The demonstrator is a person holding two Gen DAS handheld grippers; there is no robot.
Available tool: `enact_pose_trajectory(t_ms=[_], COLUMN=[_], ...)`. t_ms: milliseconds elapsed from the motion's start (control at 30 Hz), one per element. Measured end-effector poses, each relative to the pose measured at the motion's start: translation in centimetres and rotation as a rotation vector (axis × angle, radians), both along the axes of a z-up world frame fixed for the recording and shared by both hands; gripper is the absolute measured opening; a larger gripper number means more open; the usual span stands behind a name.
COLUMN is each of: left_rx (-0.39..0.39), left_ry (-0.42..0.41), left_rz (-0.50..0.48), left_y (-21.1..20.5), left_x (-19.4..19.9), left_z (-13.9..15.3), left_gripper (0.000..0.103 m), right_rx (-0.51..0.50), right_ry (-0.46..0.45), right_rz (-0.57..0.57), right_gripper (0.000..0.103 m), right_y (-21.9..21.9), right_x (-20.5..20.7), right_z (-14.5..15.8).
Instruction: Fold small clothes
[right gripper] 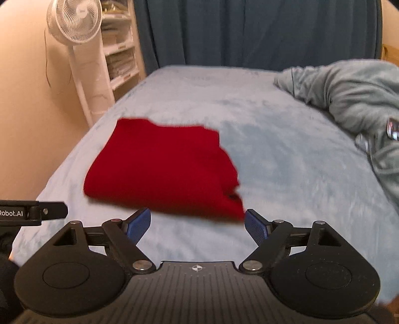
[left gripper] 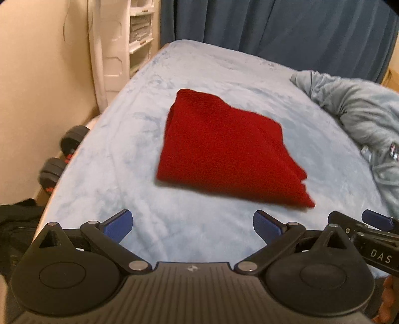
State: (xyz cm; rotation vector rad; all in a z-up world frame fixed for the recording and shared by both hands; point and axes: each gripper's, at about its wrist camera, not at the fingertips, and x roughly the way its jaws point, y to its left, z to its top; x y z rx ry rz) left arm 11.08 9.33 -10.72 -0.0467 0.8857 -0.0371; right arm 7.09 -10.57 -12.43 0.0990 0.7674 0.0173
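With both the left gripper (left gripper: 193,225) and right gripper (right gripper: 197,223) spread wide and empty, the folded red knitted garment (left gripper: 224,149) lying just ahead could slump open, its loose corner nearest the right gripper uneven.

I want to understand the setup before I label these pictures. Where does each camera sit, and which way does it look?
Left wrist: on the left gripper, looking forward and down at the red cloth; its open jaws and the right gripper show.
Right wrist: on the right gripper, same direction; its open jaws and part of the left gripper show.
Shared: folded red cloth, light blue bed, grey blanket, curtain.
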Motion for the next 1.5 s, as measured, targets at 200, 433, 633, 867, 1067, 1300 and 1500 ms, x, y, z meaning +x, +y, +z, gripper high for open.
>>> enact_pose_trajectory(t_ms=[200,433,633,867,1067,1300,1500], left_rx=[0.052,0.084,0.083,0.096,0.098,0.101,0.111], left_ry=[-0.044,-0.071,-0.064,-0.064,-0.063,-0.061,-0.060], left_rz=[-0.005,-0.011,-0.009,-0.014,-0.019,-0.020,-0.022], left_y=[-0.4,-0.5,-0.5,-0.5,-0.5,-0.3,-0.4], left_x=[-2.7,-3.8,-4.0,-4.0,-4.1,-4.1,-4.3], left_z=[1.0,1.8,2.2,2.1,2.0,1.9,1.8], left_gripper=[0.103,0.103,0.103,0.103,0.103,0.103,0.103], right_rx=[-0.006,-0.024,-0.022,-0.017,-0.017,-0.024,-0.033], right_ry=[-0.018,-0.041,-0.023,-0.014,-0.006,-0.003,-0.002], right_rz=[-0.007,0.015,0.028,0.035,0.033,0.036,0.036], right_gripper=[0.084,0.084,0.084,0.088,0.093,0.099,0.100], right_y=[0.6,0.9,1.3,1.5,1.6,1.9,2.1], right_x=[-2.4,-3.4,-3.5,-3.5,-3.5,-3.5,-3.6], right_z=[0.9,1.4,1.2,1.1,0.9,0.8,0.8])
